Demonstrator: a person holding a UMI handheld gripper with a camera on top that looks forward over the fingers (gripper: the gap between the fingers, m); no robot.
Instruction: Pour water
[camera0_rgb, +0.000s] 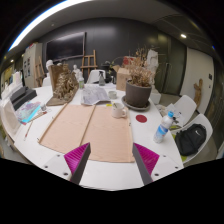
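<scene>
Gripper (112, 166) fingers apart, holding nothing; bottle (163, 126) beyond, perhaps, hard to discern.

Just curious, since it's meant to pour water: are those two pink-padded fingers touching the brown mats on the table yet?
Apart. The gripper view shows the gripper open, empty, its fingers hanging nearer the camera than the brown mats, with white table showing between the fingertips.

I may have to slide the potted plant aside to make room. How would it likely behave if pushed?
The potted plant would probably feel heavy and resist sliding, since its pot looks broad. Its dry branches spread wide above the rim, so a high push might tip it or snap twigs. The gripper, fingers open and holding nothing, is well short of it.
</scene>
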